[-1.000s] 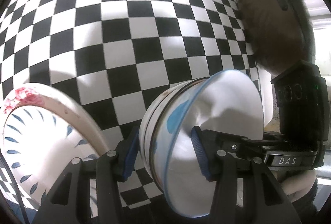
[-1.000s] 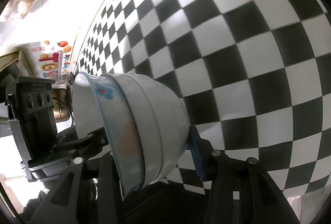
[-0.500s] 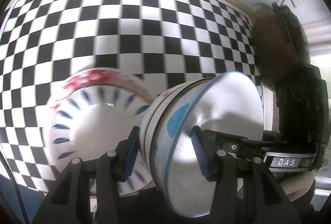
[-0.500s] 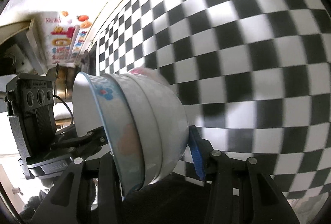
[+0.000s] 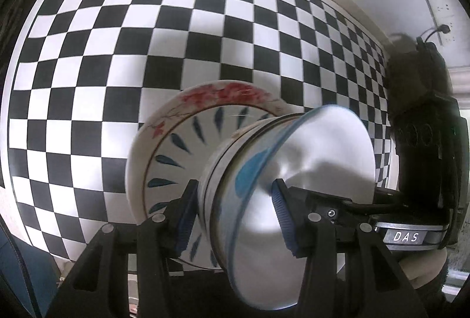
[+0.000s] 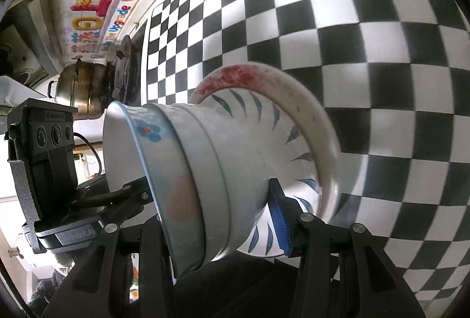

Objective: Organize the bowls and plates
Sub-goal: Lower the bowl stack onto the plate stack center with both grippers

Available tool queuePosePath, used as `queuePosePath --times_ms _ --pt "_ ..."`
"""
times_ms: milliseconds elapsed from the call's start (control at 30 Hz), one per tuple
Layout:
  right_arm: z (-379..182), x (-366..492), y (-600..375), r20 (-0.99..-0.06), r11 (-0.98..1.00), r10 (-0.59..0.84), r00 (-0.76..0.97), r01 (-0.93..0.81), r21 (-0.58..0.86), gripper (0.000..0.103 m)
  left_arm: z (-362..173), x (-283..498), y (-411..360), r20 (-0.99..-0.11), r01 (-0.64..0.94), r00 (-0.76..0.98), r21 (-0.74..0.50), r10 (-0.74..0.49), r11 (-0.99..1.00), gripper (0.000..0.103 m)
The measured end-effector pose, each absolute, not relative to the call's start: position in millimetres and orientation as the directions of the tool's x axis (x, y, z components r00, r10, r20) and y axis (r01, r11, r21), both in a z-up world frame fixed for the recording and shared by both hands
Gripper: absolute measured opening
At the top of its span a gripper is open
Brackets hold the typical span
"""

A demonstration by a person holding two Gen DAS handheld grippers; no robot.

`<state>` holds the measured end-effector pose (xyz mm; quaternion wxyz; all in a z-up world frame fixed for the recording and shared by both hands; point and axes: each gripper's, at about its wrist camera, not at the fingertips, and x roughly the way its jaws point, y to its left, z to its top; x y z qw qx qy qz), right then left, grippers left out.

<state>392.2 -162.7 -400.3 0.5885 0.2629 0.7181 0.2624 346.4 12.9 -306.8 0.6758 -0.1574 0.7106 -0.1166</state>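
A stack of nested white bowls [image 5: 282,180] with blue flower marks is gripped from both sides. My left gripper [image 5: 232,209] is shut on its rim, and my right gripper [image 6: 214,209] is shut on the opposite side of the same stack [image 6: 205,171]. Right behind the stack lies a stack of plates [image 5: 188,136], the top one with blue leaf strokes and the lower one with red blossoms. The plates also show in the right wrist view [image 6: 293,127]. The bowls' base is over the plates; whether they touch I cannot tell.
A black-and-white checkered cloth [image 5: 117,39] covers the table. A metal pot [image 6: 79,92] and a gas stove [image 6: 126,65] stand beyond the cloth's edge. A blue chair [image 5: 26,274] is at the lower left.
Both grippers have carried the bowl stack across the cloth to the plate stack. The plates have come from the left edge of the view to directly behind the bowls.
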Motion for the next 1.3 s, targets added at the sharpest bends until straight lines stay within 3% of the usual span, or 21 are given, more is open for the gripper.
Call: queuePosePath --times_ms 767,1300 --pt "-424.9 393.2 -143.8 -0.725 0.749 0.659 -0.199 0.081 0.658 0.047 -331.2 344.6 24.6 -0.921 -0.088 -0.072 -0.377 -0.384 0.922 0.048" --pt "-392.9 388.3 -142.3 -0.820 0.829 0.552 -0.155 -0.004 0.559 0.046 -304.9 338.2 19.0 -0.963 -0.027 -0.006 -0.269 -0.269 0.963 0.047"
